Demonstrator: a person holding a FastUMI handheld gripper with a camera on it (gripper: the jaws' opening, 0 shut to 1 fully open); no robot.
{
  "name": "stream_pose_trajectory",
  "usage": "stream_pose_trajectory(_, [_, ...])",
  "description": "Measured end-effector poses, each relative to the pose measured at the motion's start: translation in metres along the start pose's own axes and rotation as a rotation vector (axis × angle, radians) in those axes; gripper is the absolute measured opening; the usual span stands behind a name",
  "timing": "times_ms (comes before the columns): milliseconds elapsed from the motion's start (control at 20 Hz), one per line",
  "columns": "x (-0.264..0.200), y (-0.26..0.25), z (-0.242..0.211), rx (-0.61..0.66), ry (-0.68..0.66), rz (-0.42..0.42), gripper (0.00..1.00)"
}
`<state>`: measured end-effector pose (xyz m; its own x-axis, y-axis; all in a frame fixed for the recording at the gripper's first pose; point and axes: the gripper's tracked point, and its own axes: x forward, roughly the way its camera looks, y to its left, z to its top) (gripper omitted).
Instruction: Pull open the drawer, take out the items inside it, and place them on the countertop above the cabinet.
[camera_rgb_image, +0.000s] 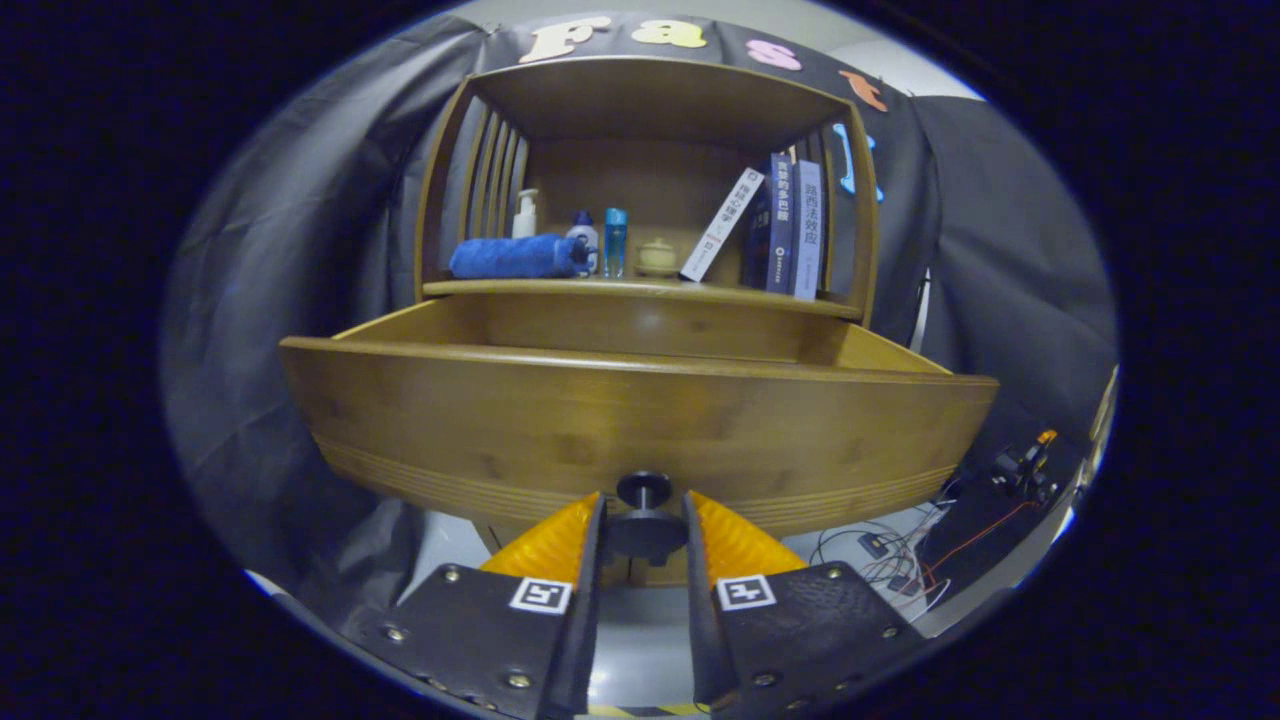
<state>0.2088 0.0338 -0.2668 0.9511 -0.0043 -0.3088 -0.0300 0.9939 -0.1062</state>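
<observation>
Both fingers (593, 525) clamp knob (644, 512), drawer (640, 420) open

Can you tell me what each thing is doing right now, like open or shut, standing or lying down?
drawer: pulled open
knob: between the fingers
hand-held gripper: shut on the knob
blue towel: rolled, lying on the shelf
pump bottle: upright
white book: leaning on the other books
dark books: standing upright
small jar: lid on

Wooden drawer (640, 420) pulled out, dark round knob (644, 490) on its front, contents hidden
</observation>
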Motion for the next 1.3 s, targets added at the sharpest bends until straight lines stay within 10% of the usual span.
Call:
stream_pose_trajectory(250, [-0.018, 0.001, 0.028, -0.041, -0.046, 0.026, 0.95])
stream_pose_trajectory(900, [0.002, -0.033, 0.158, -0.034, -0.078, -0.005, 0.98])
stream_pose_trajectory(1300, [0.083, -0.029, 0.141, -0.003, 0.229, 0.014, 0.98])
